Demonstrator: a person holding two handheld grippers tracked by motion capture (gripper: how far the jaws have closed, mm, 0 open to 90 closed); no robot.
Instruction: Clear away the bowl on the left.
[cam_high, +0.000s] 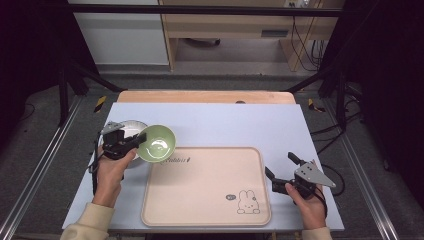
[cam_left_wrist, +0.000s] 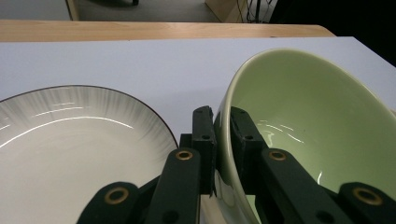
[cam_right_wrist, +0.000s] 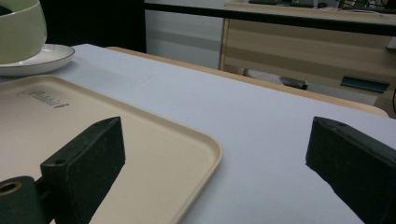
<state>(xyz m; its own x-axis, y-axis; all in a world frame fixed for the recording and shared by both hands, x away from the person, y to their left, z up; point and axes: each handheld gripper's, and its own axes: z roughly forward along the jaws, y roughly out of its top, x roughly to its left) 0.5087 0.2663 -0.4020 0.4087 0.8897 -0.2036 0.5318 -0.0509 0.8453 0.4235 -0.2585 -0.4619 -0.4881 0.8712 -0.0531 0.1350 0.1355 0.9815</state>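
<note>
A light green bowl (cam_high: 157, 143) hangs tilted just above the table, by the far left corner of a beige tray (cam_high: 200, 200). My left gripper (cam_high: 141, 138) is shut on the bowl's rim, one jaw inside and one outside; in the left gripper view the bowl (cam_left_wrist: 317, 121) fills the right side with my left gripper (cam_left_wrist: 222, 140) clamped on its rim. A white plate (cam_high: 127, 129) with a dark rim lies on the table behind that gripper, and the same plate (cam_left_wrist: 70, 149) shows to the left of the jaws. My right gripper (cam_high: 280, 167) stands open at the tray's right edge, with nothing between its jaws (cam_right_wrist: 215, 158).
The tray (cam_right_wrist: 140, 154) carries a rabbit drawing (cam_high: 248, 202) at its near right corner and bears no objects. A pale blue mat (cam_high: 240, 125) covers the wooden table (cam_high: 205, 96). Dark frame bars (cam_high: 70, 75) flank the table; a desk and cables stand beyond.
</note>
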